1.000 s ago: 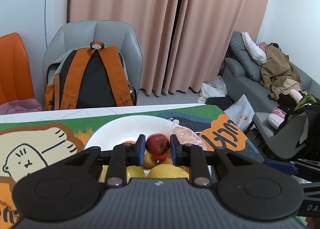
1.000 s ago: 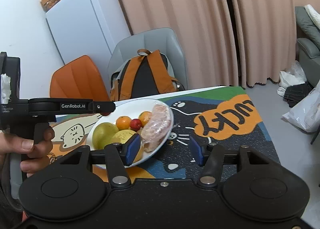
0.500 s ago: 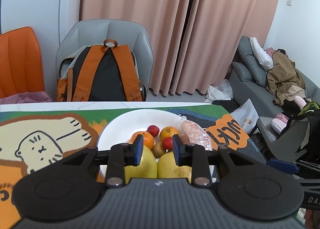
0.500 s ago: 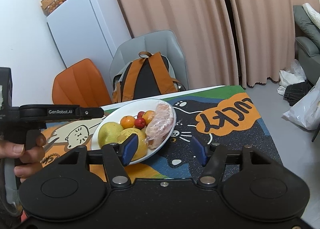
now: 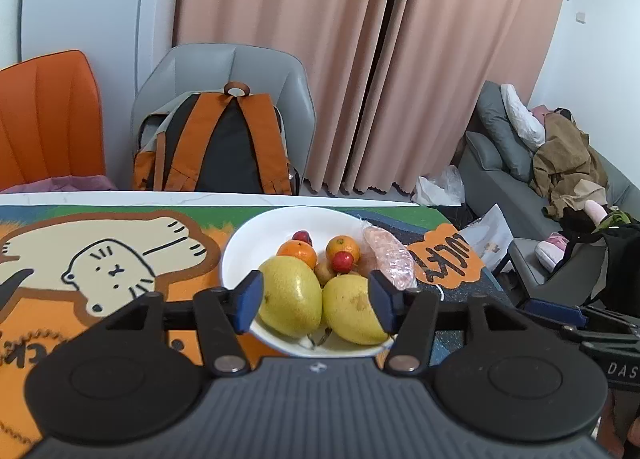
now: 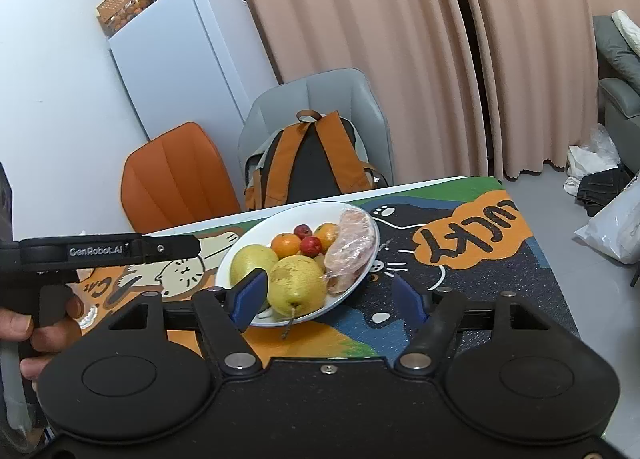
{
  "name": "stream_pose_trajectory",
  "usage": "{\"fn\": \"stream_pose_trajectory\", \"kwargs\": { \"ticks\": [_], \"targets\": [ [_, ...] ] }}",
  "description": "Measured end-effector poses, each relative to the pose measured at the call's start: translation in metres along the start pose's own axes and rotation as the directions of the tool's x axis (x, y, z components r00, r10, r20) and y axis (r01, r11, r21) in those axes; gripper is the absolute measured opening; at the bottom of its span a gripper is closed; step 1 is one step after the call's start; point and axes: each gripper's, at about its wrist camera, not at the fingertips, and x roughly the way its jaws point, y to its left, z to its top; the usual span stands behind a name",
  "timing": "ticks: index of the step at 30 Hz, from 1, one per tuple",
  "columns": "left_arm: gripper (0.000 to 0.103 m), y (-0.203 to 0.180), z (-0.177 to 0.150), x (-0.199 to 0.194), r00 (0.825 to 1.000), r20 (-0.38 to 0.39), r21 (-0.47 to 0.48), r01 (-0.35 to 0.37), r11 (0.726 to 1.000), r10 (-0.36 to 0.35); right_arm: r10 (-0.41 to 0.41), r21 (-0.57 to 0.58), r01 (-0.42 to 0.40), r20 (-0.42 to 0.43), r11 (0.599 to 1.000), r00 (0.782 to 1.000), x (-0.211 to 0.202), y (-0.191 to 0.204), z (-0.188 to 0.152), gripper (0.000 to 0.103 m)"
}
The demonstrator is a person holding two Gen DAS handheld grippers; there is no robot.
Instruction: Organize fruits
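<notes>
- One white plate (image 5: 244, 243) on your cartoon cat mat (image 5: 112, 259), near the mat's right end. All the fruit is on it.
- Two big yellow-green pears (image 5: 290, 301) at the near rim, side by side and touching; a stem pokes over the rim in the right wrist view.
- Two small oranges (image 5: 298, 253) behind the pears.
- Two small red fruits (image 5: 342, 262): one between the oranges, one further back toward the middle of the plate.
- One small brownish fruit (image 5: 324, 271) wedged between the pears and the oranges; can't tell what kind.
- One pink item in clear wrap (image 5: 388, 261) lying along the plate's right rim. Contents unclear.
- Your left gripper (image 5: 316, 301): jaws have just been opening and now stand apart and empty. Both pears show in the gap, but the pads press on neither.
- Your right gripper (image 6: 330, 295): jaws have just been opening too, wide, nothing held. It sits short of the plate's near-right edge; the left pad overlaps the rim in view.
- Your hand (image 6: 36, 323) on the left tool's handle shows at the left edge of the right wrist view.
- Behind the table: one grey chair (image 5: 240, 71) carrying one orange-and-black backpack (image 5: 224, 147), one orange chair (image 5: 48, 115) beside it.
</notes>
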Motion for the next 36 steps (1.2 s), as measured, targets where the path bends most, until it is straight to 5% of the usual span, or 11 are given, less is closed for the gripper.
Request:
{"fn": "stream_pose_trajectory", "kwargs": {
  "ticks": [15, 36],
  "targets": [
    [0.097, 0.014, -0.024, -0.051, 0.998, 0.014, -0.067, -0.055, 0.996, 0.056, 0.042, -0.032, -0.042, 0.008, 0.999, 0.999, -0.026, 0.026, 0.0, 0.096],
    [0.102, 0.032, -0.04, -0.118, 0.991, 0.05, -0.046, -0.12, 0.992, 0.122, 0.082, -0.109, -0.081, -0.002, 0.991, 0.997, -0.063, 0.067, 0.013, 0.103]
  ]
}}
